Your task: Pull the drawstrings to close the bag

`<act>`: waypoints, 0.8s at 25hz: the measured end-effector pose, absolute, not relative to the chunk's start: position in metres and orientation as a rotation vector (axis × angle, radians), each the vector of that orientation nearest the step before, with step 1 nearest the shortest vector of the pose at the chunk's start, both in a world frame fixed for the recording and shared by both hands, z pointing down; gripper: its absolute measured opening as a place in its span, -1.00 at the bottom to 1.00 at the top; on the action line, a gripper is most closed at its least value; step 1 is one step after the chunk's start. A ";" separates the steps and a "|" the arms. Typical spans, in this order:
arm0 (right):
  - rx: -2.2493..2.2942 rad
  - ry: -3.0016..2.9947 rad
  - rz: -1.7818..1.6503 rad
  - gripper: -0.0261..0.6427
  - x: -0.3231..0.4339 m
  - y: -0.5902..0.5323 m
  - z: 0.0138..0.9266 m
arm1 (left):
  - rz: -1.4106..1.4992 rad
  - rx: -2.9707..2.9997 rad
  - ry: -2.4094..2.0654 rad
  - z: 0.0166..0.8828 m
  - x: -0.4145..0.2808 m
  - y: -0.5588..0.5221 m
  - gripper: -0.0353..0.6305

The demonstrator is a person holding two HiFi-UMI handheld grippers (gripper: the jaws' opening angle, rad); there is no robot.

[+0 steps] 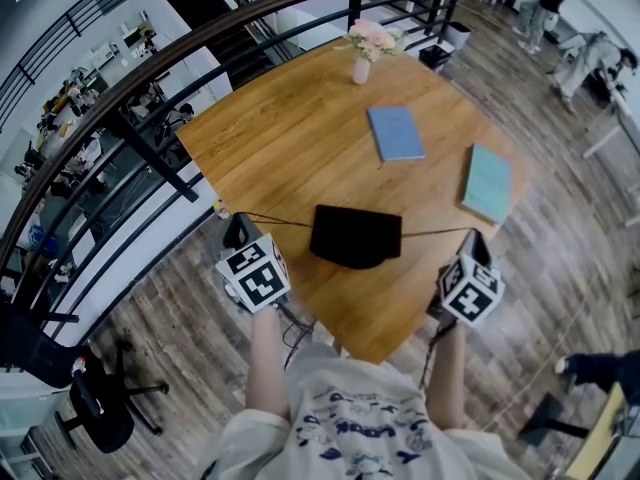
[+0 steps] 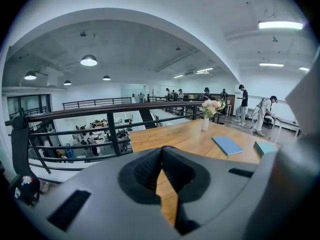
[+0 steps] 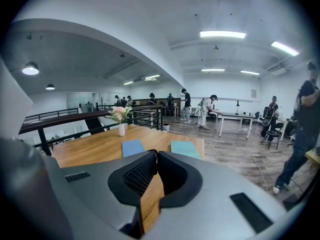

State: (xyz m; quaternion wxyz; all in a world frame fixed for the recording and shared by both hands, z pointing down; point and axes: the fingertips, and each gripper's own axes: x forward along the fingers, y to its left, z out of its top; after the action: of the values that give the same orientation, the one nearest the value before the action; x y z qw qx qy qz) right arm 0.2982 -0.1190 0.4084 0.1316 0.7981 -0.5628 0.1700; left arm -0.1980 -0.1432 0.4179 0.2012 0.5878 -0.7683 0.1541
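A black drawstring bag [image 1: 355, 236] lies flat on the wooden table [image 1: 290, 138], near its front edge. One thin cord [image 1: 280, 219] runs taut from the bag's left side to my left gripper [image 1: 238, 226]. Another cord [image 1: 435, 232] runs taut from its right side to my right gripper [image 1: 476, 238]. Both grippers hang just off the table's edges, on either side of the bag. In the left gripper view the left gripper [image 2: 161, 150] has its jaws pressed together at the tip. The right gripper [image 3: 154, 153] looks the same in its own view. Neither gripper view shows the bag.
A blue book [image 1: 396, 132] and a teal book [image 1: 487, 183] lie beyond the bag, and a vase of flowers [image 1: 362, 53] stands at the far corner. A dark railing [image 1: 150, 118] runs along the table's left and far sides. People stand at the far right [image 3: 186, 105].
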 end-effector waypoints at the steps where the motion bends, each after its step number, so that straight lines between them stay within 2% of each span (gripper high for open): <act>1: 2.300 -1.650 0.494 -0.87 0.294 -0.120 0.409 | 0.429 1.661 -2.134 0.417 -0.193 -0.144 -0.88; 10: 2.055 -1.911 0.609 -0.84 0.223 -0.124 0.418 | 0.447 1.899 -1.933 0.420 -0.118 -0.151 -0.88; 11: 2.030 -1.946 0.620 -0.74 0.215 -0.124 0.419 | 0.442 1.937 -1.886 0.420 -0.105 -0.149 -0.84; 12: 2.008 -1.981 0.626 -0.61 0.207 -0.123 0.417 | 0.436 1.977 -1.840 0.420 -0.092 -0.148 -0.71; 13: 1.992 -2.013 0.625 -0.57 0.200 -0.122 0.415 | 0.426 2.014 -1.796 0.419 -0.080 -0.146 -0.66; 20: 2.006 -2.179 0.459 -0.56 0.162 -0.113 0.376 | 0.303 2.204 -1.669 0.388 -0.027 -0.132 -0.62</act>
State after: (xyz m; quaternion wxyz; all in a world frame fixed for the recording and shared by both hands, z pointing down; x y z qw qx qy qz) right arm 0.1625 -0.1129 0.3762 0.0724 0.6676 -0.7251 0.1527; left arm -0.0275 -0.1320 0.3877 0.1790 0.7796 -0.5905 0.1073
